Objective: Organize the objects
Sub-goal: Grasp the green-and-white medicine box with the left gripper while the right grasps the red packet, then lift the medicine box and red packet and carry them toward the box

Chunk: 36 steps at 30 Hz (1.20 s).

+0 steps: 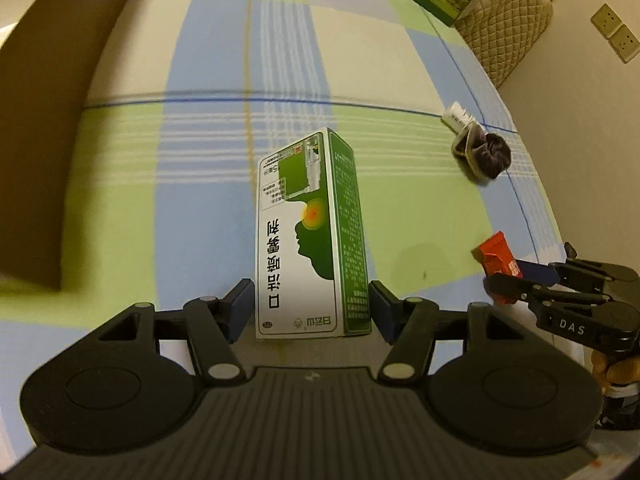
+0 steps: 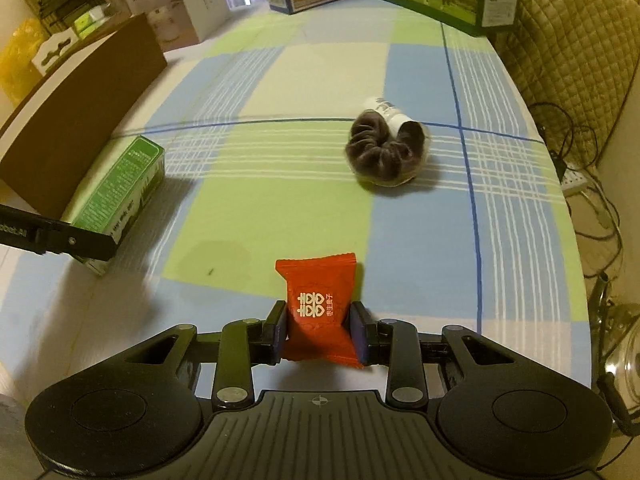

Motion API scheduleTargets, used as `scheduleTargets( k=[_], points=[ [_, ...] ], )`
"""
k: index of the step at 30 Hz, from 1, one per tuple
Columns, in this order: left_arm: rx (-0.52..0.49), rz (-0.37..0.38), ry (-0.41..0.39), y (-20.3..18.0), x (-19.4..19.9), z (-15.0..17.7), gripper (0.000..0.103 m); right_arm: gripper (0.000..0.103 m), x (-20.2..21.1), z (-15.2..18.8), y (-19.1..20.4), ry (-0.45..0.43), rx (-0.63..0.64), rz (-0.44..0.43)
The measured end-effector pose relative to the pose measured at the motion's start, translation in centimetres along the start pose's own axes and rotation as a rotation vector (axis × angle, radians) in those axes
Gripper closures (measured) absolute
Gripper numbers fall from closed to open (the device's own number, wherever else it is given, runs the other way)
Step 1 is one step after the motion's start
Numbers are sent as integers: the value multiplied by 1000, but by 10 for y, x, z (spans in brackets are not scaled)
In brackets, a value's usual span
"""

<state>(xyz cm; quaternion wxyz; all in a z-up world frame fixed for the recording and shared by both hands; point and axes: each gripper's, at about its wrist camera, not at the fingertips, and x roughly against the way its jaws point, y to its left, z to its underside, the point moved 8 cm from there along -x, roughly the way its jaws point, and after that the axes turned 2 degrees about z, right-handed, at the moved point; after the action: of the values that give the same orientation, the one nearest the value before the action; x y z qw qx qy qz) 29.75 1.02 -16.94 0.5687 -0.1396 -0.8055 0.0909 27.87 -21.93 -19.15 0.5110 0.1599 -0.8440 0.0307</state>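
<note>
Green medicine box [image 1: 308, 236] lying between your left gripper's [image 1: 311, 307] jaws, pads touching its sides, your right gripper [image 2: 319, 330] pinching a red sachet [image 2: 320, 308], only its view showing the dark scrunchie [image 2: 382, 150] whole.

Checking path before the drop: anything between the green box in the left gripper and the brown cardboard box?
Nothing visible. The left gripper grips the green box; only bare checked cloth lies between it and the brown cardboard box to its left. The scrunchie pack sits off to the right.
</note>
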Motion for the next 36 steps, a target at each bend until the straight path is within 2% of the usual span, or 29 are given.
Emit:
scheduleTargets(
  k=[6,14,20,23,24,25,26,28,36],
  points=[
    [24,-62,-27,13,9,-2,45,74,-1,0,2,6,7,1],
    [-15,-95,-47,11,3,-22,44,73,-3,-4,4,6,16,15],
    [-70,-140,-22,4,-14,-31,45,70,-9,-10,4,3,28,43],
    [-107,-172,-14,2,-19,-30,53,70,-10,-11,4,-4,33,42],
    [-116,-174,-10,1,-20,-28,62,70,-10,-11,4,-7,33,41],
    [-120,-174,-6,1,-21,-27,67,70,-10,-10,5,-8,32,34],
    [-120,-177,-3,1,-21,-25,67,70,-9,-9,5,-10,31,29],
    [-127,-186,-3,2,-20,-21,77,71,-8,-8,7,-14,32,28],
    [-115,-211,-8,12,-10,-12,78,75,-6,-7,17,-19,34,5]
  ],
)
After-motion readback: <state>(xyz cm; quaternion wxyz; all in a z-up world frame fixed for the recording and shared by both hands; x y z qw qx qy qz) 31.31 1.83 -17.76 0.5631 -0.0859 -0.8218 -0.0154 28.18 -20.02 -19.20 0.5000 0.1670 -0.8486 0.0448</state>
